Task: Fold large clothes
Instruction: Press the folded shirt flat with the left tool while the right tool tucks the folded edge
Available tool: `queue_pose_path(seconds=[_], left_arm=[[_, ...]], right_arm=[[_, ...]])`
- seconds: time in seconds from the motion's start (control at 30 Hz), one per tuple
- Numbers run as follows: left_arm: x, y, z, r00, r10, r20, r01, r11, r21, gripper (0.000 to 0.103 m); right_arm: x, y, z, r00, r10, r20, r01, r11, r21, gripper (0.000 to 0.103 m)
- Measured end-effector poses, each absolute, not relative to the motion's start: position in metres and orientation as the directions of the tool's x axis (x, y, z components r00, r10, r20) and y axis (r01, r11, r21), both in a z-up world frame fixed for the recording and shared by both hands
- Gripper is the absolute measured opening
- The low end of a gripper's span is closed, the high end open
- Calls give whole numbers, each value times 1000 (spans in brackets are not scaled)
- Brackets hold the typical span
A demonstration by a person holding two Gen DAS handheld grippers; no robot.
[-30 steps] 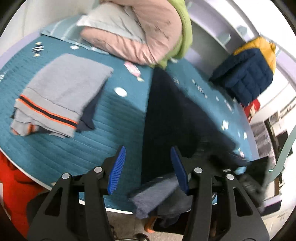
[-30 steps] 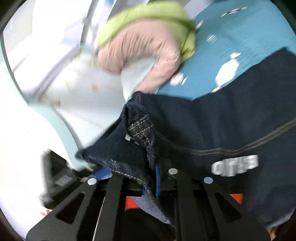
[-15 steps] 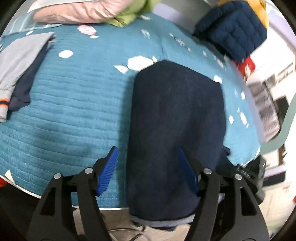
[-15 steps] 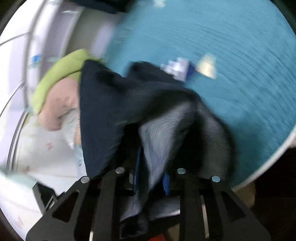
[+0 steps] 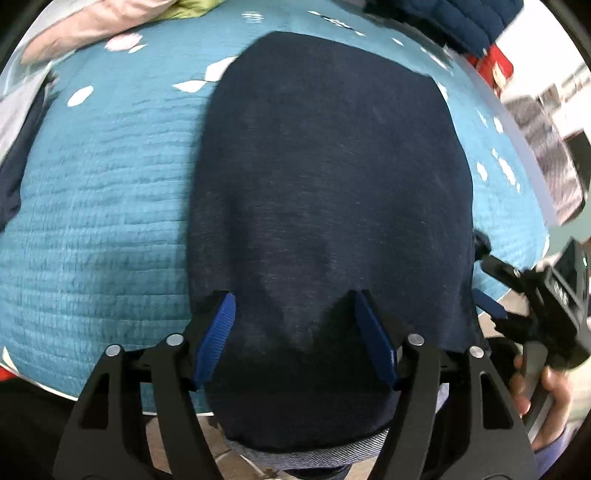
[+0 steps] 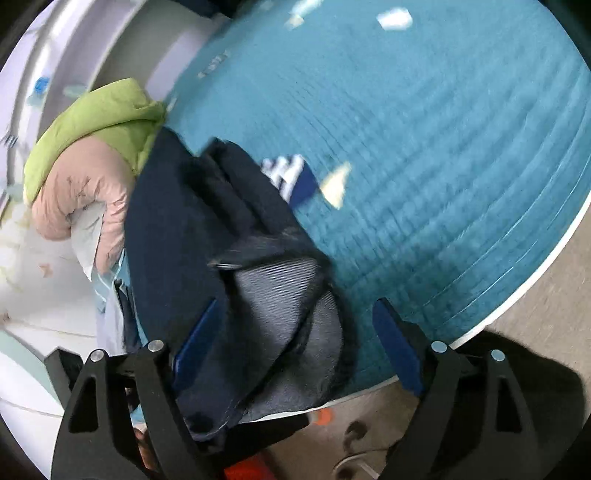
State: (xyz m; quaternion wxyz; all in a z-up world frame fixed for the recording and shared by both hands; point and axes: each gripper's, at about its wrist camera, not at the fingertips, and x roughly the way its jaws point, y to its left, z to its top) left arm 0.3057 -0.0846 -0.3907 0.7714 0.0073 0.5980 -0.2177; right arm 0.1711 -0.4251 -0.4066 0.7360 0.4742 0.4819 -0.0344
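Dark navy jeans (image 5: 325,192) lie folded lengthwise on the teal quilted bed (image 5: 96,206), their near end hanging over the bed's front edge. My left gripper (image 5: 293,332) is open, its blue pads straddling the jeans' near part from above. In the right wrist view the jeans (image 6: 207,236) lie bunched, grey inner side showing, between the open jaws of my right gripper (image 6: 295,339). The right gripper also shows in the left wrist view (image 5: 517,295) at the jeans' right edge.
A pink and green padded jacket (image 6: 92,147) lies at the bed's far end. A navy and yellow puffer jacket (image 5: 454,14) lies at the far right. A grey folded garment (image 5: 11,110) sits at the left edge. The floor (image 6: 535,280) lies beyond the bed's edge.
My right gripper has opened and let go of the jeans, which now lie on the bed. My left gripper has moved closer down over the jeans.
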Motion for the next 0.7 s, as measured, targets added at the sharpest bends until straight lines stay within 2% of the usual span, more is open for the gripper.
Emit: queue_pose_path(seconds=[0.2, 0.33, 0.47, 0.53, 0.6, 0.7], left_arm=[[305, -99, -396, 198, -292, -936, 361, 909, -207, 67], [304, -101, -398, 200, -290, -936, 366, 908, -203, 67], [304, -103, -398, 201, -293, -935, 363, 908, -207, 67], [302, -106, -397, 202, -298, -933, 364, 907, -211, 67], [301, -104, -397, 200, -303, -932, 365, 906, -216, 67], [300, -99, -397, 191, -325, -926, 358, 902, -243, 68]], right_arm=[[176, -428, -425, 612, 594, -522, 412, 324, 852, 83], [184, -423, -417, 591, 599, -540, 394, 370, 841, 86], [198, -411, -406, 552, 504, -664, 392, 546, 740, 85], [204, -404, -407, 543, 521, -659, 381, 547, 746, 87], [210, -396, -406, 547, 595, -589, 325, 498, 804, 87], [218, -391, -411, 531, 561, -635, 342, 543, 766, 88]])
